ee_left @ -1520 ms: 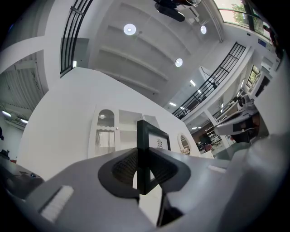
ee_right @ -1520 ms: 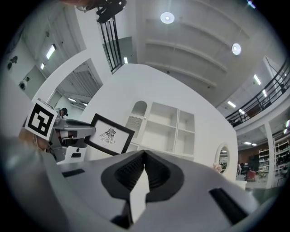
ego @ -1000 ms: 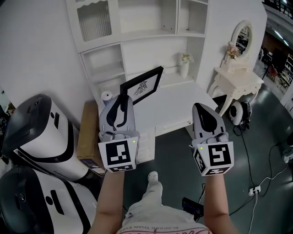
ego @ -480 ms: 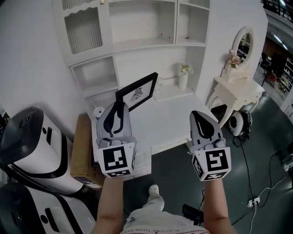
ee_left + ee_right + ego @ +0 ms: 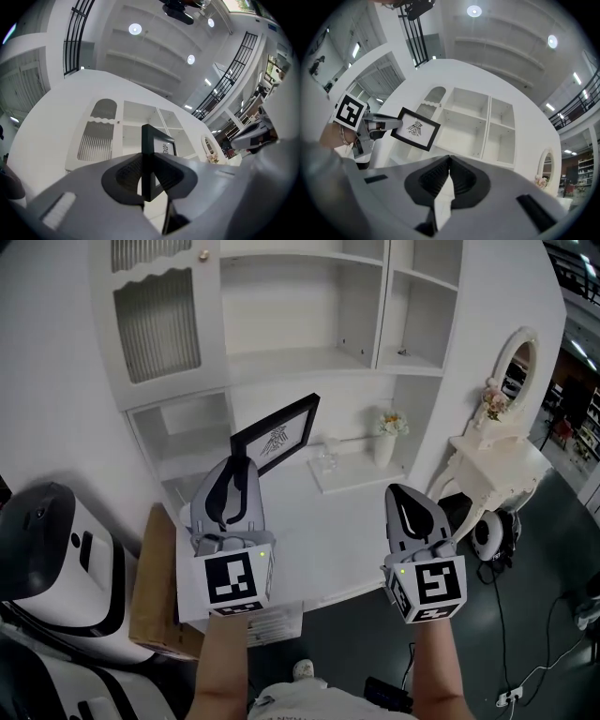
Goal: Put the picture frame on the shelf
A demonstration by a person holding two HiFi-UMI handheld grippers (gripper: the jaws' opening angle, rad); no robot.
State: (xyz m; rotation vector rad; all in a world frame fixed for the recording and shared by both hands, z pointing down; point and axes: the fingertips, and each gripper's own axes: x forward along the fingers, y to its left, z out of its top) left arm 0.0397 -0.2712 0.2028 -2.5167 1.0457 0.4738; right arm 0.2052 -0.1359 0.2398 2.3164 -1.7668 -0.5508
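In the head view my left gripper (image 5: 241, 465) is shut on the lower left edge of the black picture frame (image 5: 277, 434), a white print with a dark bird figure. The frame hangs tilted in the air in front of the white shelf unit (image 5: 309, 357), above the desk top (image 5: 323, 521). In the left gripper view the frame's edge (image 5: 151, 150) stands upright, clamped between the pads. My right gripper (image 5: 399, 493) hovers to the right, shut with nothing in it. From the right gripper view (image 5: 449, 163) I see the picture frame (image 5: 416, 128) and the left gripper (image 5: 370, 125) at left.
A small vase of flowers (image 5: 387, 439) and a glass (image 5: 328, 456) stand at the back of the desk. A white vanity table with an oval mirror (image 5: 511, 418) is at right. White and black machines (image 5: 47, 549) and a cardboard box (image 5: 150, 582) sit at left.
Both grippers have risen and the view has tilted up toward the shelves. The frame has gone up with the left gripper, now level with the lower shelf compartments.
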